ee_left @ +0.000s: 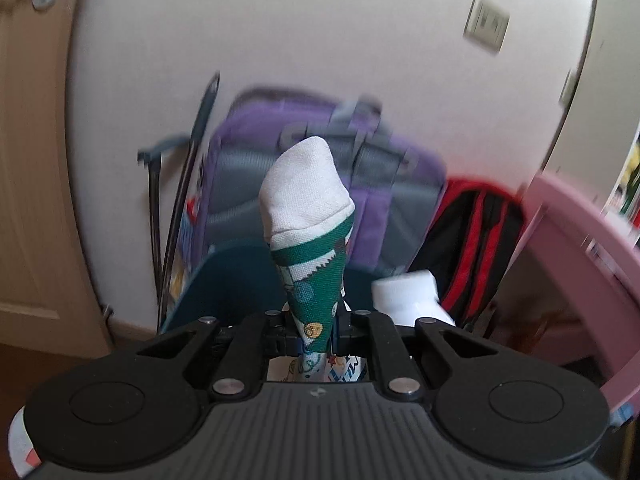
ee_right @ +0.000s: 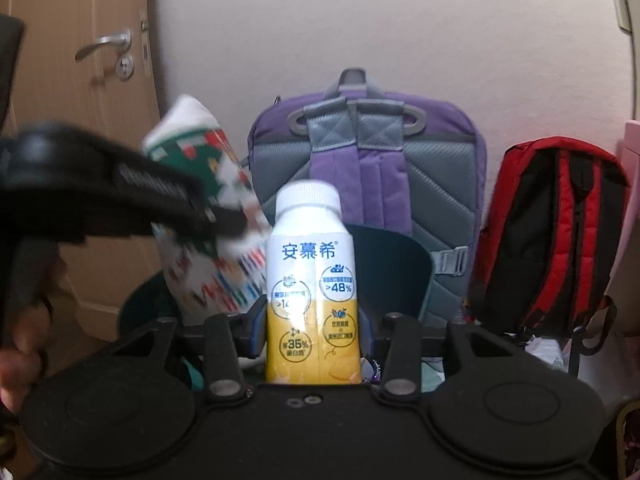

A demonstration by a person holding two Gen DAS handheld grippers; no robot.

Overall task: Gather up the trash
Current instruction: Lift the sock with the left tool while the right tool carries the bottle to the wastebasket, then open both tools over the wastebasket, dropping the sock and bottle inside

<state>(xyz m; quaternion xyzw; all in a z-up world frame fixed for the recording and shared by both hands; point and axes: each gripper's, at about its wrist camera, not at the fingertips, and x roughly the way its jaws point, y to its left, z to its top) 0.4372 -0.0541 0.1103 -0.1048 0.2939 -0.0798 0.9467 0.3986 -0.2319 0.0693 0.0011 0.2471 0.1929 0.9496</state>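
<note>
The left gripper [ee_left: 316, 320] pinches a green and white sock [ee_left: 308, 216] tight. The right gripper [ee_right: 316, 328] squeezes a capped yogurt bottle [ee_right: 310, 280] above the dark blue bin [ee_right: 404, 264], whose inside is hidden.

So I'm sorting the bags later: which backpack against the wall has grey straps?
The purple backpack, right behind the yogurt bottle. Its straps and back panel are grey; the red backpack beside it has red-and-black ones.
</note>
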